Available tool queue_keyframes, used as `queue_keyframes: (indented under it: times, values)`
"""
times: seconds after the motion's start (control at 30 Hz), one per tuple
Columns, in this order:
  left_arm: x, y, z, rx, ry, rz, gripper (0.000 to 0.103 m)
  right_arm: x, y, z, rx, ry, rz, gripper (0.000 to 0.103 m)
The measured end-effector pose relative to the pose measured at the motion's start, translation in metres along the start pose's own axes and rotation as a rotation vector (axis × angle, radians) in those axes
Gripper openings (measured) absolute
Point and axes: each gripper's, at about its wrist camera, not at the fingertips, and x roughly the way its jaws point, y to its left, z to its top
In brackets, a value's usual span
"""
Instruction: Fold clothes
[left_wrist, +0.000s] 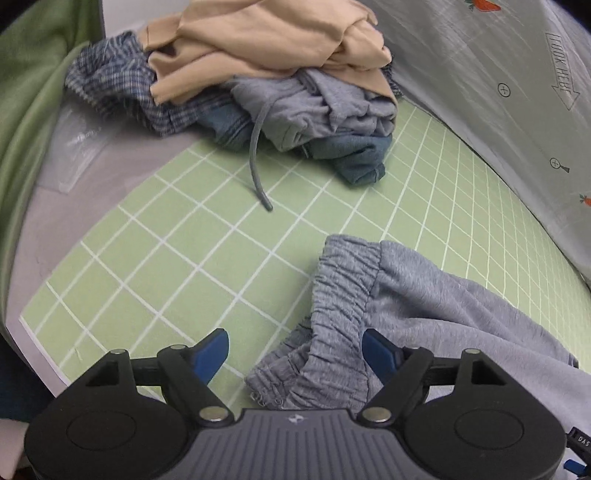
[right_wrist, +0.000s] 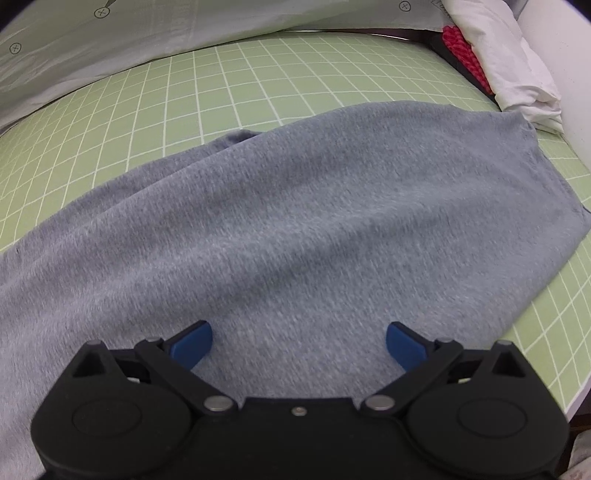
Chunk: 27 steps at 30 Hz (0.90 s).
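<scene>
Grey sweatpants (left_wrist: 443, 302) lie on a green grid mat (left_wrist: 177, 251). Their gathered elastic waistband (left_wrist: 343, 280) points toward the left wrist camera. My left gripper (left_wrist: 295, 341) is open, and the waistband's crumpled end lies between its blue fingers (left_wrist: 212, 350) without being pinched. In the right wrist view the same grey fabric (right_wrist: 295, 206) spreads flat across the mat (right_wrist: 221, 81). My right gripper (right_wrist: 299, 332) hovers open just over the cloth, with nothing clamped between its pads (right_wrist: 192, 345).
A heap of clothes sits at the mat's far end: a beige garment (left_wrist: 266, 40), a plaid shirt (left_wrist: 114, 81), a grey piece with a drawstring (left_wrist: 255, 147) and denim (left_wrist: 354, 158). A printed pale sheet (left_wrist: 480, 81) borders the mat. A white cloth bundle (right_wrist: 517, 70) lies at the right.
</scene>
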Motion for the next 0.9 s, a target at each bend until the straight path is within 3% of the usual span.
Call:
queue_keyframes:
  times: [0.37,0.5,0.67,0.9]
  values:
    - [0.02,-0.01,-0.005,0.021,0.053,-0.034,0.076,-0.005,-0.009,-0.012,-0.012,0.015,0.005,0.102]
    - [0.02,-0.021,-0.007,0.106,0.053,-0.036,0.049,-0.007,-0.013,-0.016,0.0,0.019,0.0,0.102]
    - [0.015,-0.033,-0.005,0.096,0.037,-0.059,0.024,-0.013,-0.017,-0.025,-0.032,0.013,-0.006,0.102]
    - [-0.013,-0.083,0.006,0.08,-0.038,-0.185,0.02,-0.011,-0.054,-0.023,0.002,0.007,0.0,0.102]
